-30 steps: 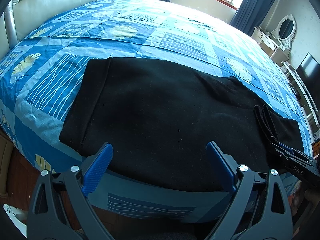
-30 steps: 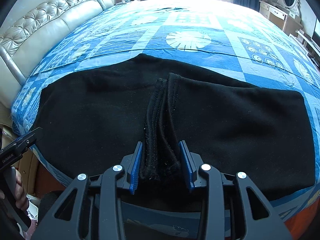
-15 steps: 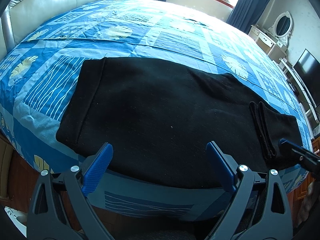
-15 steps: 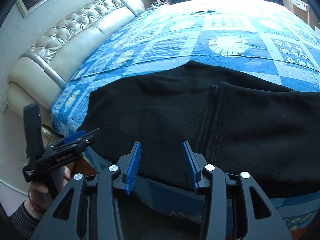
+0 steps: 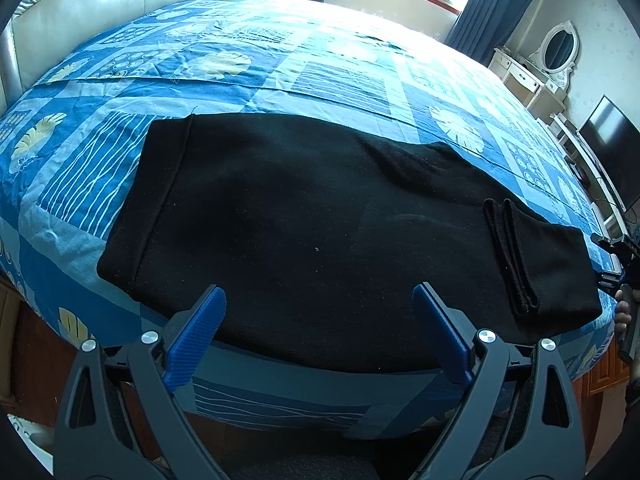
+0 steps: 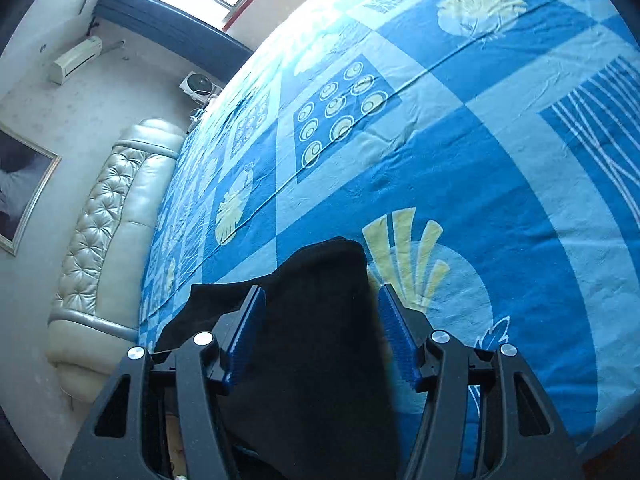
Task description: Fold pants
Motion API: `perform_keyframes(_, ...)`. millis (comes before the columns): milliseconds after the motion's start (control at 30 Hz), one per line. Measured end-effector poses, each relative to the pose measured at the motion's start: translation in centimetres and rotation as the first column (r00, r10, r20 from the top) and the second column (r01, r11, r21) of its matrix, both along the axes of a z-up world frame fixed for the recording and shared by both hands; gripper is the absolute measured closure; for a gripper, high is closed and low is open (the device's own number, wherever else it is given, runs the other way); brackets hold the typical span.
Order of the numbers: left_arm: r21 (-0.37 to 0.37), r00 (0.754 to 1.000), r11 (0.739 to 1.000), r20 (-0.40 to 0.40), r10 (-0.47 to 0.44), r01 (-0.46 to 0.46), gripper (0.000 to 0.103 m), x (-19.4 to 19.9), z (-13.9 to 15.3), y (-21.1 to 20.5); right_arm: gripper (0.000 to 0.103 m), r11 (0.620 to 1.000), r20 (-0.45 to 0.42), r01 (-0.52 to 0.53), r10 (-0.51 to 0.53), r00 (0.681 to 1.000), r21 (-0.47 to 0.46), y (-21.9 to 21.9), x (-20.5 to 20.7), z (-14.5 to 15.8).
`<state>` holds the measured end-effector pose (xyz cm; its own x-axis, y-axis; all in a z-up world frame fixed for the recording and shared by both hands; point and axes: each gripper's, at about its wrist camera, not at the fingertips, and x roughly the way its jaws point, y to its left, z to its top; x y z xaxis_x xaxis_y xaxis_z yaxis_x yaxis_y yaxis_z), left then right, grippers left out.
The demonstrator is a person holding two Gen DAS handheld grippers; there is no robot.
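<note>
Pants [image 5: 320, 216] lie flat on the bed [image 5: 280, 64], long axis running left to right along the near edge, waistband at the left, cuffs [image 5: 508, 256] already doubled back near the right end. Left gripper [image 5: 318, 334] hangs just short of the near hem at mid-length, jaws wide open and empty. Right gripper [image 6: 320, 334] sits at the right end, jaws open, with that end's corner of black cloth between them; whether it touches cannot be told. Judged from this, the right hand is better placed to carry its end leftward. Bedspread beyond offers ample room; the near hem sits close to the mattress edge
</note>
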<state>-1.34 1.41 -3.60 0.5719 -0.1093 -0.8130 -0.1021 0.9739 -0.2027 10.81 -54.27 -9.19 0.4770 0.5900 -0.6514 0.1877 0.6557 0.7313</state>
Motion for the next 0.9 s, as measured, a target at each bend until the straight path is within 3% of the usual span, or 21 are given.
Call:
perform_keyframes(67,0.004,1.0,1.0,-0.007,-0.004,0.004,0.009,0.0,-0.2,-0.1,0.052,0.999,-0.015,0.007,-0.007,1.0,0.032,-0.1,0.6,-1.4)
perform_keyframes(167,0.025,1.0,1.0,-0.014,-0.01,0.01,0.009,-0.1,-0.5,-0.3,0.082,0.997,-0.051,0.035,-0.032,0.998,0.065,-0.2,1.1,-3.3)
perform_keyframes(267,0.029,1.0,1.0,-0.02,-0.009,0.01,0.009,0.0,-0.8,-0.2,0.085,0.994,-0.066,0.055,-0.049,0.997,0.097,-0.4,1.1,-4.4)
perform_keyframes(500,0.02,1.0,1.0,-0.03,-0.008,0.008,0.009,0.0,-1.2,0.1,0.082,0.987,-0.069,0.064,-0.055,0.996,0.147,-0.9,0.8,-4.5)
perform_keyframes(900,0.01,1.0,1.0,-0.03,0.0,0.0,0.009,0.0,-1.2,0.5,0.054,0.962,-0.095,0.053,-0.028,0.995,0.269,-0.9,-6.1,-4.1)
